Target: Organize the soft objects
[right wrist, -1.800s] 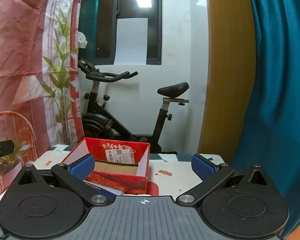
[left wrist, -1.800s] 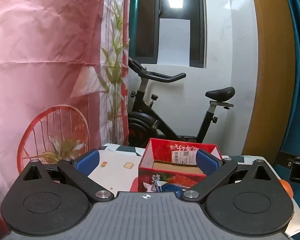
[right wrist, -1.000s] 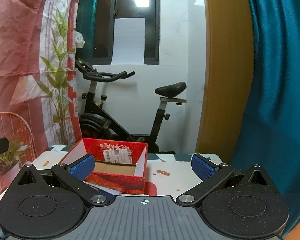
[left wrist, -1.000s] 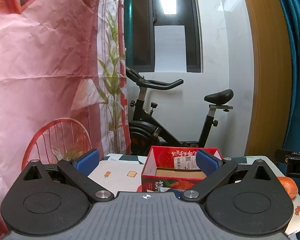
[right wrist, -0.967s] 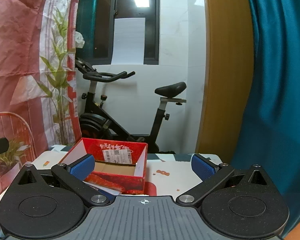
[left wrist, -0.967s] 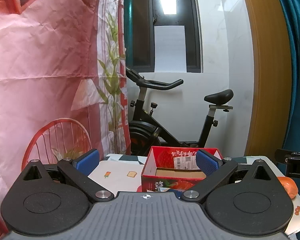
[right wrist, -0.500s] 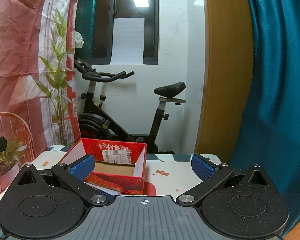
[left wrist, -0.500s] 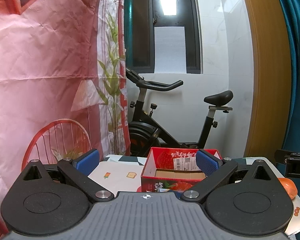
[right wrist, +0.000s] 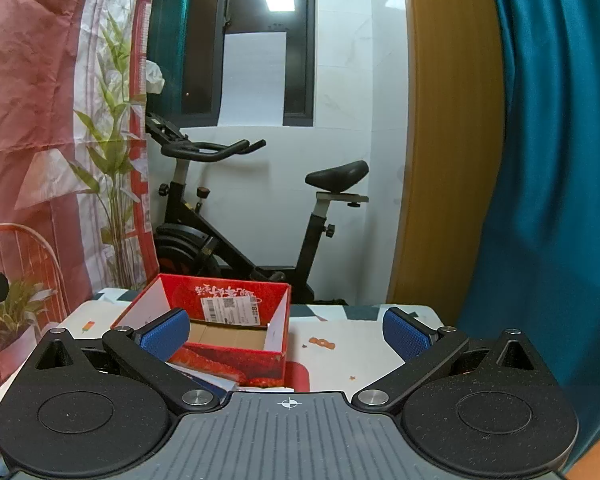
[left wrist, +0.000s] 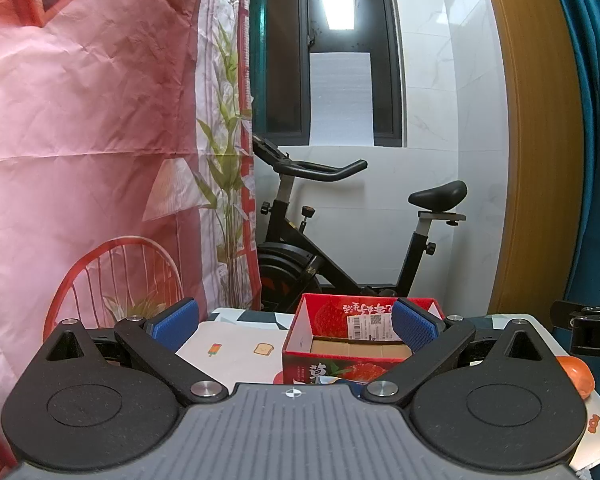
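- Left gripper (left wrist: 294,322) fingers spread wide, blue pads (left wrist: 174,322) holding nothing, raised above the table (left wrist: 236,344).
- Right gripper (right wrist: 286,332) fingers likewise spread wide and empty.
- Red box (left wrist: 360,344) open-topped on the table, just beyond both grippers; brown cardboard floor visible inside, white label on the far inner wall.
- Flat packets (right wrist: 204,378) partly hidden at the box's near side, too obscured to identify.
- Orange round object (left wrist: 578,374) at the table's right edge in the left view.
- Exercise bike (right wrist: 236,216) behind the table, against a white wall.
- Pink printed backdrop (left wrist: 80,140) to the left, teal curtain (right wrist: 560,160) to the right.
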Available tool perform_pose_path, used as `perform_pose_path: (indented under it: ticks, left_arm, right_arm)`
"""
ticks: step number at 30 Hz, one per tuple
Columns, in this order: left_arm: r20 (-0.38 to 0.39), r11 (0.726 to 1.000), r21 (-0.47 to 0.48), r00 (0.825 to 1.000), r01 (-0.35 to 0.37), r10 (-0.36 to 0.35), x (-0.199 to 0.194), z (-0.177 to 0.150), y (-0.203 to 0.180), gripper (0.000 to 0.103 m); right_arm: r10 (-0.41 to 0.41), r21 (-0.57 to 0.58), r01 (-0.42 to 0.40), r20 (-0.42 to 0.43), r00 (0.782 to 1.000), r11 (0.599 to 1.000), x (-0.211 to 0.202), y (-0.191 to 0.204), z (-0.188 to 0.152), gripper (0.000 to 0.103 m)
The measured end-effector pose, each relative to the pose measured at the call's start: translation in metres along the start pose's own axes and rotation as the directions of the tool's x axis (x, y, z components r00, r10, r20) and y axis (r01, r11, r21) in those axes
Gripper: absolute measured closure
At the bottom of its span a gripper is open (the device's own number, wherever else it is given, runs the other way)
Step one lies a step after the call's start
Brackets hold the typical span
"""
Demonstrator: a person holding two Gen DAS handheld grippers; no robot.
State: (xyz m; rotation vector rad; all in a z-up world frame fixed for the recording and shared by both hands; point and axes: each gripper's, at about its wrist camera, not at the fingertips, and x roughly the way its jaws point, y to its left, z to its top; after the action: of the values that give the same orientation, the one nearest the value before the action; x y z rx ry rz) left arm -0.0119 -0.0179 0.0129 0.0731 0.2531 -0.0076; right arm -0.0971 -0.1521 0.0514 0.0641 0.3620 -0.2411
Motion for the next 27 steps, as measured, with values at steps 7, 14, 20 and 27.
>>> perform_pose_path:
  ticks: [7, 14, 20, 27]
  left_arm:
    - [0.001, 1.0, -0.004, 1.0, -0.001, 0.001, 0.0002, 0.0006, 0.0011, 0.0]
    - [0.002, 1.0, -0.004, 1.0, 0.003, -0.003, 0.0025, -0.0021, 0.0015, 0.0]
    - [-0.002, 1.0, -0.005, 1.0, 0.004, -0.004, 0.003, -0.0023, 0.0008, 0.0]
    - [-0.003, 1.0, -0.01, 1.0, 0.014, -0.014, 0.0013, -0.003, 0.002, 0.0]
  right_arm:
    - [-0.004, -0.004, 0.004, -0.003, 1.0, 1.0, 0.0001, 0.0029, -0.0002, 0.0]
    - [-0.009, -0.005, 0.009, -0.004, 1.0, 1.0, -0.0008, 0.0045, -0.0008, 0.0]
    - [-0.009, -0.002, 0.009, -0.005, 1.0, 1.0, -0.0007, 0.0035, -0.0008, 0.0]
    - [-0.011, 0.014, 0.011, 0.003, 1.0, 1.0, -0.0024, 0.0007, -0.0018, 0.0]
